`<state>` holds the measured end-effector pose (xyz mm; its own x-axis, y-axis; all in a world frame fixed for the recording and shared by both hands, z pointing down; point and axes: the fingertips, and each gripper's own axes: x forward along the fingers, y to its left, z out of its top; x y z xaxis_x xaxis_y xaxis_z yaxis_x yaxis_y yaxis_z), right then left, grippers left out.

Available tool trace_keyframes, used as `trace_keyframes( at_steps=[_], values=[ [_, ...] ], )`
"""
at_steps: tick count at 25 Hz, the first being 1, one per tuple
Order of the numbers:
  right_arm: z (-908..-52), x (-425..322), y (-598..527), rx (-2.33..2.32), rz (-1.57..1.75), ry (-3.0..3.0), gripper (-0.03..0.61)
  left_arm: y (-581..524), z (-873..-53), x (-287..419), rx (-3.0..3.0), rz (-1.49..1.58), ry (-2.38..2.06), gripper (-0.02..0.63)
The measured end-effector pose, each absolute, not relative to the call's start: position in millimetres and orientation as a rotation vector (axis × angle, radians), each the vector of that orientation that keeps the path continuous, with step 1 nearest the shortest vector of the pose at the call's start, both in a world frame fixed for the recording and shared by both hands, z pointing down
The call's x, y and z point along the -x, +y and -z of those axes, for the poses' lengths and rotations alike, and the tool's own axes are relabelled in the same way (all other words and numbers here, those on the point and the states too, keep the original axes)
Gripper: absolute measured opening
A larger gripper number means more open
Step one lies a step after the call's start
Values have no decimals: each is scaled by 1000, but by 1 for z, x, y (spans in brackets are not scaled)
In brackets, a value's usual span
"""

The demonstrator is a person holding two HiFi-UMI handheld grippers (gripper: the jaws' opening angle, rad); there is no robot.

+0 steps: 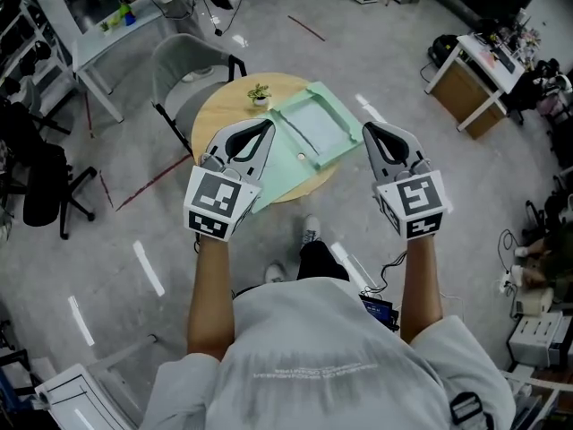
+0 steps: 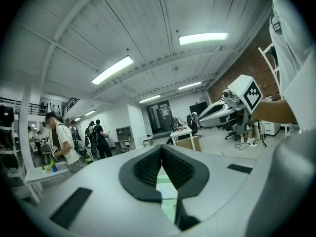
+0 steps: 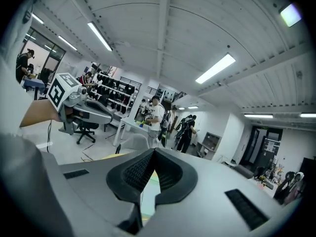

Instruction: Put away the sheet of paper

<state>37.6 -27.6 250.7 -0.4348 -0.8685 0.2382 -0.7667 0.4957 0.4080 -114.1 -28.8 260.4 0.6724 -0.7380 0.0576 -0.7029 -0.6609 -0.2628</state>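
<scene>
A round wooden table (image 1: 215,115) stands below me. On it lies a pale green tray (image 1: 315,122), with a flat pale green sheet (image 1: 282,173) reaching toward the near edge. I hold both grippers up in the air on the near side of the table, well above it. My left gripper (image 1: 267,125) is shut with nothing between its jaws, and the tips meet in the left gripper view (image 2: 161,148). My right gripper (image 1: 368,129) is likewise shut and empty, tips together in the right gripper view (image 3: 154,152). Green shows through the slit under each pair of tips.
A small potted plant (image 1: 260,95) sits at the table's far edge. A grey chair (image 1: 183,65) stands behind the table. A white desk (image 1: 98,43) is at far left, a black chair (image 1: 40,182) at left, another desk (image 1: 474,79) at right. People stand across the room (image 2: 61,142).
</scene>
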Motion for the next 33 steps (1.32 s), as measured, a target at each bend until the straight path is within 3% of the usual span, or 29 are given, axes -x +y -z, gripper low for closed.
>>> trace_keyframes(
  at_steps=[33],
  values=[
    [-283,-31,-50,-1307,278,-2327,21,-43,-279,117,2700,250,1193,20]
  ],
)
